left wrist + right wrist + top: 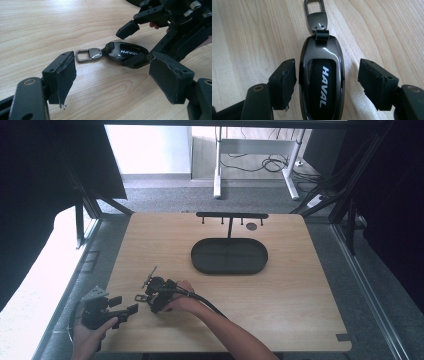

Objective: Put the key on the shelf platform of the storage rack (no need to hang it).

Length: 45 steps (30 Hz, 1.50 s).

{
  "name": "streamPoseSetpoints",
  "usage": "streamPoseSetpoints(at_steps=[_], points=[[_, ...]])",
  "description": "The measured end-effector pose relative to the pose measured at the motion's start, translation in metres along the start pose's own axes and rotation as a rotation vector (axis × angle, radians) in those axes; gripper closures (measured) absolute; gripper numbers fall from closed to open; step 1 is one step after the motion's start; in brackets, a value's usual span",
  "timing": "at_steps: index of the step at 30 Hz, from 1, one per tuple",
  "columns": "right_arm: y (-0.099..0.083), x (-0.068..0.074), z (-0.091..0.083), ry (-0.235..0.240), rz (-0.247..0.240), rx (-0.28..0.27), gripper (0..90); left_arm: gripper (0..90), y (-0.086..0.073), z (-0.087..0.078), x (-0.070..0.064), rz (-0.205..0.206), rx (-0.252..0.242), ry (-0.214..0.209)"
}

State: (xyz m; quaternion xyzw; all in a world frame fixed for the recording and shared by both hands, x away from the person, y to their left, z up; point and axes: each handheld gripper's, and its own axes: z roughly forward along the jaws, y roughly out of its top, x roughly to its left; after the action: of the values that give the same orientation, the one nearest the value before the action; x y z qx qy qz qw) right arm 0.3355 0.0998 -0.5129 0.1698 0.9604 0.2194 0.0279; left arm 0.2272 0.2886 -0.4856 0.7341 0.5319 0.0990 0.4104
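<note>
Key fob [322, 80] lies flat on the counter [280, 295] near its near-left corner, between the spread jaws of the right claw [327, 82]; the left pad sits just beside the fob's edge, the right pad stands apart. Its metal clip [314, 8] points away from that claw, toward the left claw [112, 77], which is also open and holds nothing, just left of the fob. Farther off, mid-counter, lies a dark oval tray [200, 262] with a hook rack [232, 215] behind it.
</note>
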Motion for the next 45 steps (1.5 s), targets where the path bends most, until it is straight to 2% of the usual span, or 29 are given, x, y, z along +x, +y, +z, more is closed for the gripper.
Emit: streamPoseSetpoints(at_steps=[8, 10, 12, 13, 19, 24, 27, 30, 31, 34, 36, 45], points=[[0.000, 0.000, 0.004, 0.001, -0.008, 0.010, 32.4, 21.8, 0.000, 0.000, 0.000, 0.000, -0.001, 0.002], [0.001, 0.000, 0.005, -0.005, -0.027, 0.004, 36.7, 21.8, 0.000, 0.000, 0.000, 0.000, -0.001, 0.000], [0.001, 0.000, 0.004, -0.004, -0.025, 0.006, 38.8, 21.8, 0.000, 0.000, 0.000, -0.001, -0.001, 0.000], [0.001, 0.001, 0.003, -0.003, -0.031, 0.009, 47.5, 21.8, 0.000, 0.000, 0.000, -0.002, -0.002, 0.002], [0.003, -0.001, 0.001, 0.002, -0.033, 0.036, 48.8, 21.8, 0.000, 0.000, 0.000, -0.001, -0.002, 0.001], [0.002, -0.004, -0.001, 0.015, -0.037, 0.034, 49.0, 21.9, 0.000, -0.001, 0.001, -0.008, -0.011, 0.008], [0.003, -0.005, -0.007, 0.034, -0.020, 0.014, 49.1, 21.9, 0.000, -0.003, 0.002, -0.008, -0.015, 0.008], [0.004, -0.005, -0.012, 0.035, -0.024, 0.005, 49.1, 21.9, 0.000, -0.003, 0.003, -0.009, -0.017, 0.009], [0.004, -0.006, -0.019, 0.039, -0.034, -0.006, 49.1, 21.9, 0.000, -0.004, 0.002, -0.009, -0.019, 0.011], [0.004, -0.006, -0.024, 0.043, -0.033, -0.011, 49.1, 21.9, 0.000, -0.004, 0.002, -0.011, -0.020, 0.012], [0.003, -0.008, -0.033, 0.048, -0.028, -0.030, 49.2, 21.9, 0.000, -0.003, 0.002, -0.006, -0.019, 0.012], [0.000, -0.014, -0.055, 0.040, -0.025, -0.070, 49.2, 21.9, 0.000, -0.003, 0.002, -0.009, -0.020, 0.013]])
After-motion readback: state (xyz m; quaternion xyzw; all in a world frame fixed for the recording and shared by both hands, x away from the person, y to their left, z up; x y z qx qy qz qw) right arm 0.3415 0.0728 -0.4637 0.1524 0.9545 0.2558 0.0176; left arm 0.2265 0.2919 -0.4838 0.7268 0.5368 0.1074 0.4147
